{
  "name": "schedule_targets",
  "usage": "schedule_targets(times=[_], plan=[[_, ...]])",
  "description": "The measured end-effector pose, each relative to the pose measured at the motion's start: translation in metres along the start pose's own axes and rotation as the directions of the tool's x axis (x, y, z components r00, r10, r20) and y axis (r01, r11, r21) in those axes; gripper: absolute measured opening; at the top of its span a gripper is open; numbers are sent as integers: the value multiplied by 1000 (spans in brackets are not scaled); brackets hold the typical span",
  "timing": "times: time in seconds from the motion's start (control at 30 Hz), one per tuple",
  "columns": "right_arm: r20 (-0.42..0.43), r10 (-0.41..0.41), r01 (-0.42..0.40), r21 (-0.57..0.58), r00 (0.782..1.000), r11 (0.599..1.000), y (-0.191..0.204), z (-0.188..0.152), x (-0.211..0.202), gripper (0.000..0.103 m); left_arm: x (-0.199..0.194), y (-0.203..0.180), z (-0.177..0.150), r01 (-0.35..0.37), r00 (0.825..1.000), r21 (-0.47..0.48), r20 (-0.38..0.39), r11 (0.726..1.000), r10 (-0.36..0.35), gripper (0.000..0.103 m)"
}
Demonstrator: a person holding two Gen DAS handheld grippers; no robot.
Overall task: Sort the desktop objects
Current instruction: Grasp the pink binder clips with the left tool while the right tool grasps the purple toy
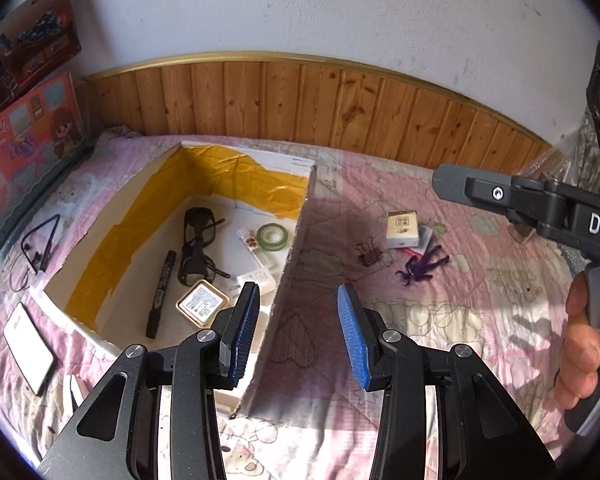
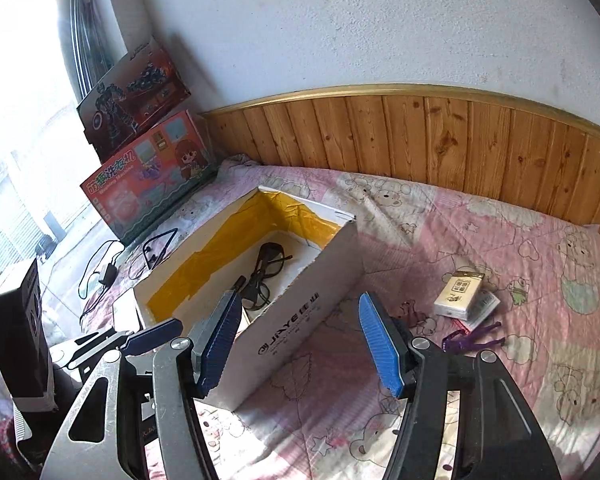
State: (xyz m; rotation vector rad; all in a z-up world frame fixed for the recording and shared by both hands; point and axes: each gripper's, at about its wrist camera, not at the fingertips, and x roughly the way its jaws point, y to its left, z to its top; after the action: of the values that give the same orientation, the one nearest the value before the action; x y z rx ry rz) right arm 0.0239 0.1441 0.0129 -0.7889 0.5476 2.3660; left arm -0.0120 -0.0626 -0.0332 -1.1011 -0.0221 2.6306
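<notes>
- A white cardboard box (image 1: 296,240), lined with yellow tape, sits open on a pink cartoon-print quilt (image 1: 440,320) toward the quilt's left side, near the wood-panelled wall (image 1: 300,100).
- Inside the box lie black glasses (image 1: 198,240), a black marker (image 1: 161,294), a roll of green tape (image 1: 273,236), a gold-rimmed tin (image 1: 202,303) and a few small white packets.
- To the right of the box, out on the quilt, rest a black binder clip (image 1: 370,254), a white-and-gold small carton (image 1: 402,227) stacked on cards, and a purple pipe-cleaner figure (image 1: 422,265) just in front of it.
- The left gripper (image 1: 298,336) hovers with its blue pads parted and nothing between them, straddling the box's right wall near its front corner.
- The right gripper (image 2: 300,344) is likewise spread wide and empty, above the box's printed side wall; in the left wrist view its black body shows at the right edge, held in a person's hand (image 1: 588,344).
- At the quilt's left edge lie a white phone (image 1: 30,346) and a black cable (image 1: 40,244); two toy boxes (image 2: 148,160) lean against the wall beyond them.
</notes>
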Motion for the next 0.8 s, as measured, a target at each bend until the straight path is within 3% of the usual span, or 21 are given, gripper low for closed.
schedule_targets(times=[0.23, 0.33, 0.47, 0.53, 0.67, 0.8], plan=[[-42, -152, 156, 108, 988, 982, -78, -2, 4, 62, 22, -32, -3, 72, 997, 76, -42, 995, -69, 46], [-116, -231, 245, 125, 966, 962, -110, -15, 25, 62, 34, -41, -4, 101, 993, 88, -71, 991, -95, 46], [-222, -268, 306, 162, 938, 938, -147, -39, 56, 62, 56, -51, -6, 138, 986, 88, -107, 986, -129, 48], [-271, -258, 314, 187, 927, 931, -160, -50, 70, 62, 72, -54, -6, 143, 983, 83, -124, 986, -132, 49], [-327, -148, 255, 313, 933, 915, -181, -70, 92, 62, 112, -53, 4, 139, 976, 16, -169, 990, -134, 49], [-345, -161, 287, 354, 925, 890, -197, -79, 112, 63, 147, -59, 17, 160, 967, -39, -195, 986, -164, 50]])
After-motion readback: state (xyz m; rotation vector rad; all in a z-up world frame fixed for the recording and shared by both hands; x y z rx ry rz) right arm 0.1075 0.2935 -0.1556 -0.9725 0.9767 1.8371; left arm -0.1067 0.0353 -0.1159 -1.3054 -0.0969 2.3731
